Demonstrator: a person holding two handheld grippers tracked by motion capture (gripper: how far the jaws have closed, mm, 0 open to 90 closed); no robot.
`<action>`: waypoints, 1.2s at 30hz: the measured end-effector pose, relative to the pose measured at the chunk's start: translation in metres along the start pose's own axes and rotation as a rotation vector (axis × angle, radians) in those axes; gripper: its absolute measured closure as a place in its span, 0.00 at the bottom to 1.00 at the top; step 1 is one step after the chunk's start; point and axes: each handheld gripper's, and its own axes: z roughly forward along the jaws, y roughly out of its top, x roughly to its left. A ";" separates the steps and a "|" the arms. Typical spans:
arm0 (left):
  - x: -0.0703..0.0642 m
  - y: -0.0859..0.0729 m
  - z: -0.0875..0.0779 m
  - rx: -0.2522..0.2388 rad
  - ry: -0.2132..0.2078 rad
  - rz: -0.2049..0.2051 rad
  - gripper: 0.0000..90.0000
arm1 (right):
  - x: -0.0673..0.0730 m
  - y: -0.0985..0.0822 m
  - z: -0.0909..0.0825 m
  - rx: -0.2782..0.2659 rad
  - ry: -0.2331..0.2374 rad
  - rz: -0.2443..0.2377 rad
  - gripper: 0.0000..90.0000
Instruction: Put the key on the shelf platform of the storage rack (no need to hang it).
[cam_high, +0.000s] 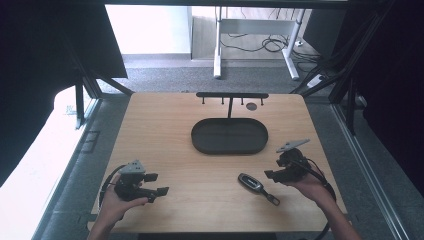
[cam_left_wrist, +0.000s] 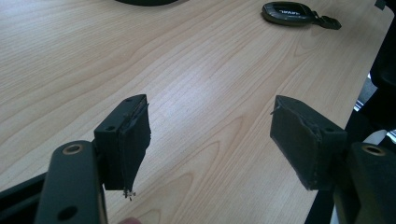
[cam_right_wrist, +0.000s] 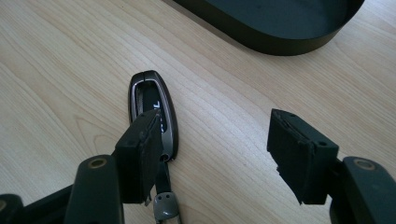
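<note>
Near the table's (cam_high: 165, 125) front edge, the left hand-held gripper (cam_high: 150, 185) rests low in the person's left hand (cam_high: 114, 202), jaws spread, empty. The right hand-held gripper (cam_high: 272, 175) hovers released just beside the car key fob (cam_high: 251, 182). Farther back sits the black oval tray (cam_high: 229, 136).
</note>
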 end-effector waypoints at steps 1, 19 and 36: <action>0.000 0.000 0.000 0.001 0.000 0.000 0.32 | 0.000 0.000 0.001 0.003 0.001 -0.003 0.40; 0.000 0.000 0.001 0.008 -0.002 0.001 0.32 | 0.012 0.006 0.023 0.068 0.014 -0.039 0.40; 0.001 -0.001 -0.003 -0.003 -0.004 -0.001 0.32 | 0.013 0.000 0.051 0.165 0.013 -0.032 0.38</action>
